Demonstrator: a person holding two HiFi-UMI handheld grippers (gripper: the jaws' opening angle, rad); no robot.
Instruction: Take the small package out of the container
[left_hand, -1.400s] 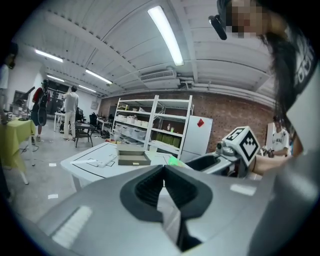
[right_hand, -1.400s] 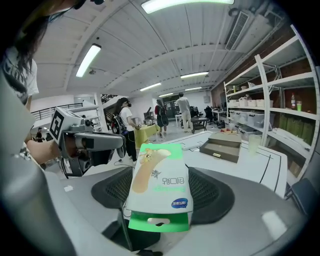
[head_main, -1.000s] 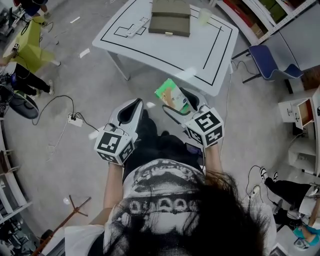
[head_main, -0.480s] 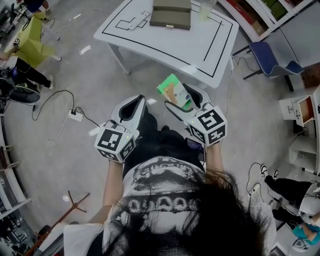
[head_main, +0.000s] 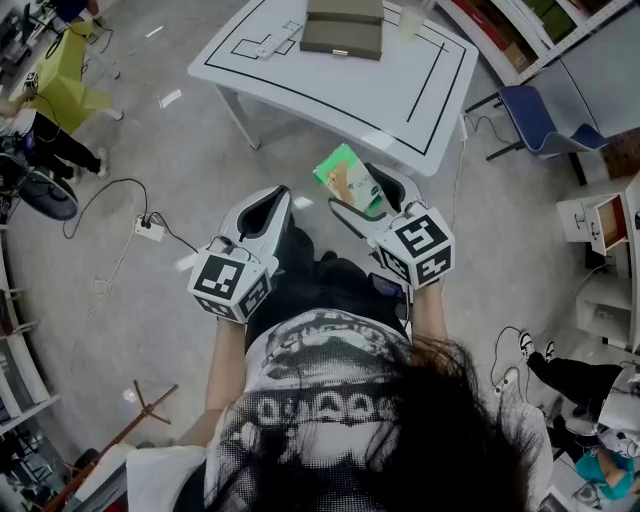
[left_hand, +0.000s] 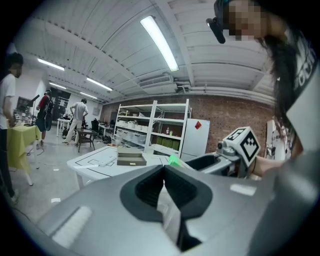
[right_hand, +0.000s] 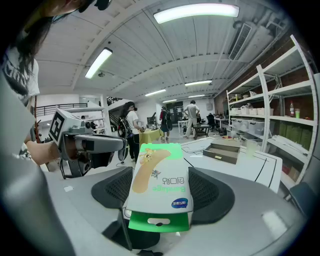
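that flat green-and-white cardboard bandage package (right_hand: 161, 185) looks light, probably crushable; right gripper (right_hand: 162, 200) is clamped across its near end, so go gentle; left gripper (left_hand: 164, 172) closed, empty

A white table (head_main: 400, 90) stands near a blue chair (head_main: 535, 122).

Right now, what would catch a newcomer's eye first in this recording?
The green-and-white bandage package clamped in the jaws of the right gripper, short of the white table. Beside it the left gripper is shut and empty; the olive container sits on the table's far side.
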